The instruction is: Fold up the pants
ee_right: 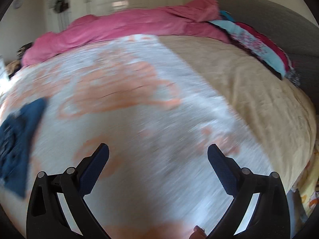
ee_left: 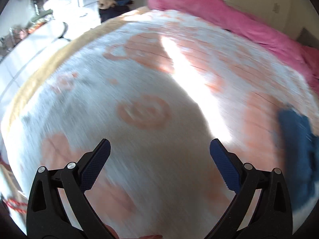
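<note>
Both tongs, left (ee_left: pixel 160 146) and right (ee_right: pixel 158 151), spread apart, empty. Pants (ee_right: pixel 18 139) bunched on bed (ee_right: pixel 249 99), between tongs; single layer likely pinched, fold skewed.

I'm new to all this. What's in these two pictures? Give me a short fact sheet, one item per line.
Setting: bedroom, both cameras over a bed
Surface: white blanket with peach pattern
Pants: dark blue pants, lying on the blanket, not held
Left gripper: open, empty
Right gripper: open, empty
Far side of the bed: pink duvet, bunched up
Image quality: motion blur, fine detail unclear
</note>
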